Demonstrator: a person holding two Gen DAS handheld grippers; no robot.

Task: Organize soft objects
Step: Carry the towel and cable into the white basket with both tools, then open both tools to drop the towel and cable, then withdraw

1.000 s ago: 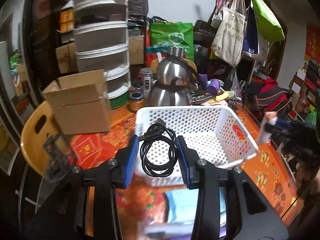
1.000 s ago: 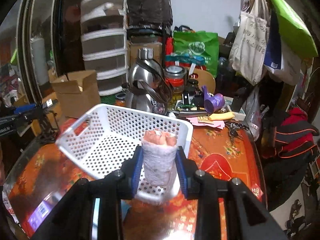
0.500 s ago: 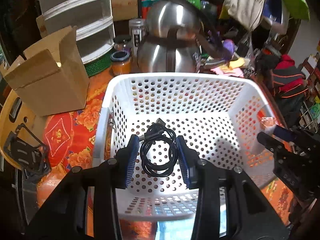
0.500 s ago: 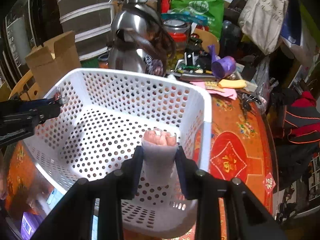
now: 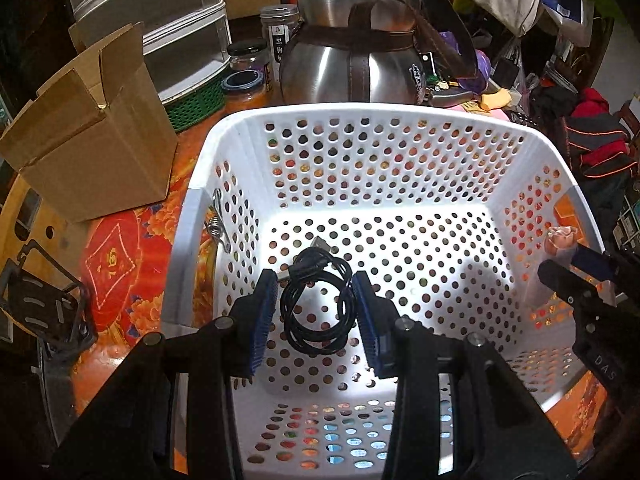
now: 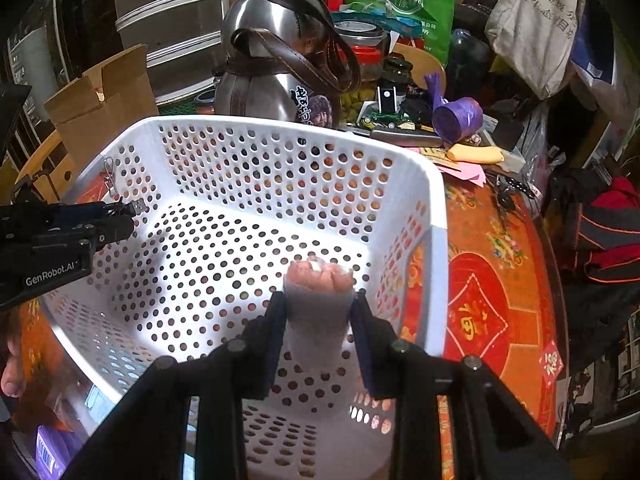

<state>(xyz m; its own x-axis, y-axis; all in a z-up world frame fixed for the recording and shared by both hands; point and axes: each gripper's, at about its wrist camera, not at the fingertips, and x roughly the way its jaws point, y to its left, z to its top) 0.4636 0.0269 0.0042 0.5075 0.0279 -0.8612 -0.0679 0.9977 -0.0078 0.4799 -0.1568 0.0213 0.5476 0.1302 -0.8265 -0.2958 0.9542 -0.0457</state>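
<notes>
A white perforated basket (image 5: 360,114) (image 6: 280,128) stands on the orange patterned table. My left gripper (image 5: 316,280) is shut on a coiled black USB cable (image 5: 316,308), held above the basket floor near its left wall. My right gripper (image 6: 318,296) is shut on a rolled pink and grey cloth (image 6: 318,300), held over the right side of the basket. In the left wrist view the right gripper (image 5: 576,256) and its cloth roll (image 5: 560,238) show at the right rim. In the right wrist view the left gripper (image 6: 120,216) shows at the left, the cable's plug sticking out.
A steel kettle (image 5: 352,52) (image 6: 272,60) with a brown strap stands just behind the basket. A cardboard box (image 5: 92,136) sits to its left, jars (image 5: 244,80) and stacked drawers (image 5: 160,20) behind. Purple cup (image 6: 456,116), yellow item and clutter lie at the back right.
Both grippers have tilted down and come forward over the basket, from its near rim to inside it. Each kept its hold: cable in the left, cloth roll in the right.
</notes>
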